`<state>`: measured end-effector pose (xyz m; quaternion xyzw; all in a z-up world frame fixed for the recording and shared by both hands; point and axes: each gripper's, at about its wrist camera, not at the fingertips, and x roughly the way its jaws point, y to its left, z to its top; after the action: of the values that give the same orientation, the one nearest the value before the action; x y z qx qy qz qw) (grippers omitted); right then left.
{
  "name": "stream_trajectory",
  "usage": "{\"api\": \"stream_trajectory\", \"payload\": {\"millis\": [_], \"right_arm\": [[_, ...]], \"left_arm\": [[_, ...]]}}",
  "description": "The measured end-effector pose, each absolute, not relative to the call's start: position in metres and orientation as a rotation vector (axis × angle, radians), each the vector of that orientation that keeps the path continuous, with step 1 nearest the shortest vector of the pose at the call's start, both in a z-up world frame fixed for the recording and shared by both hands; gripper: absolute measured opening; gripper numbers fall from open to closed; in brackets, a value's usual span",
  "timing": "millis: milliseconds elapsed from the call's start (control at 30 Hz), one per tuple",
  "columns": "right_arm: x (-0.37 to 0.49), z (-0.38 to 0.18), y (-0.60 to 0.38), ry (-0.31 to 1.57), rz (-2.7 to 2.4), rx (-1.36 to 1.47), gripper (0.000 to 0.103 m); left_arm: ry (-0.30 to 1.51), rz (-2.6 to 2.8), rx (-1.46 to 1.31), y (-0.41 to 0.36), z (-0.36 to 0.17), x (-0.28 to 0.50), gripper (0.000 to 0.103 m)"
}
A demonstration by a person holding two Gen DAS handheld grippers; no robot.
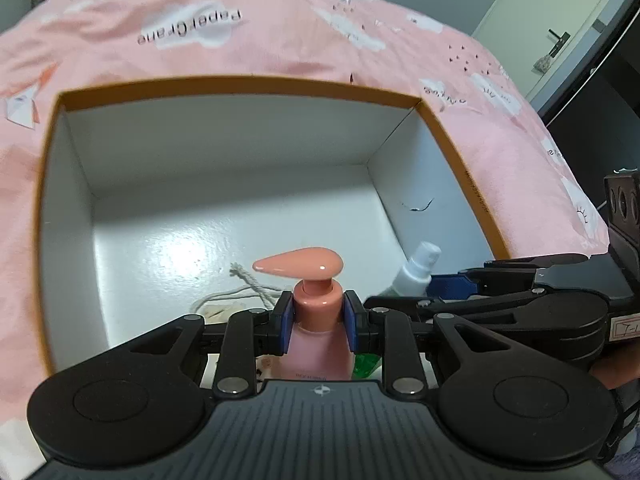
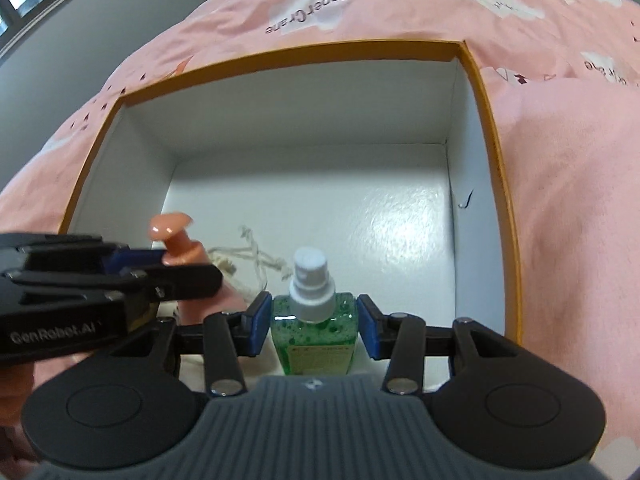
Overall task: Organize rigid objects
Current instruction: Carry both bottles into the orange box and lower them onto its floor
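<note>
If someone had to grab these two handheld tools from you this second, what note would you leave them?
Left gripper: jaws shut on the pink pump bottle, held upright by its neck at the near edge of the box.
Right gripper: its blue pads sit on either side of the green spray bottle, also upright; whether they actually press it, I cannot tell.
Inside the box: only a bit of white string shows.
Done: both bottles brought to the box.
Left: probably set both down inside, then release.
</note>
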<state>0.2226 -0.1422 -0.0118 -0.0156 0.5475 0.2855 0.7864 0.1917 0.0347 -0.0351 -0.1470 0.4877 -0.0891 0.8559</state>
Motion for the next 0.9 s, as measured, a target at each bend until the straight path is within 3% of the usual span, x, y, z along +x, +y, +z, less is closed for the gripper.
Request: {"api": "stream_trajectory", "payload": {"millis": [633, 700, 733, 767, 900], "right_arm": [[0.255, -0.041, -0.145, 1.273, 0.599, 0.036, 0.046], [0.257, -0.041, -0.142, 1.285, 0.605, 0.014, 0.051], [0.257, -0.041, -0.139, 1.290, 0.628, -0.009, 0.064], [0.255, -0.040, -0.130, 1.285, 0.654, -0.054, 0.069], [0.252, -0.032, -0.119, 1.235, 0.672, -0.185, 0.066]], "left_arm": [[1.141, -0.124, -0.456, 0.053, -0.065, 0.232, 0.032], [1.156, -0.105, -0.452, 0.053, -0.067, 0.235, 0.033], [1.166, -0.101, -0.446, 0.052, -0.069, 0.237, 0.033], [1.166, -0.103, -0.442, 0.050, -0.070, 0.238, 0.033], [1.179, -0.119, -0.411, 0.045, -0.073, 0.240, 0.033]]}}
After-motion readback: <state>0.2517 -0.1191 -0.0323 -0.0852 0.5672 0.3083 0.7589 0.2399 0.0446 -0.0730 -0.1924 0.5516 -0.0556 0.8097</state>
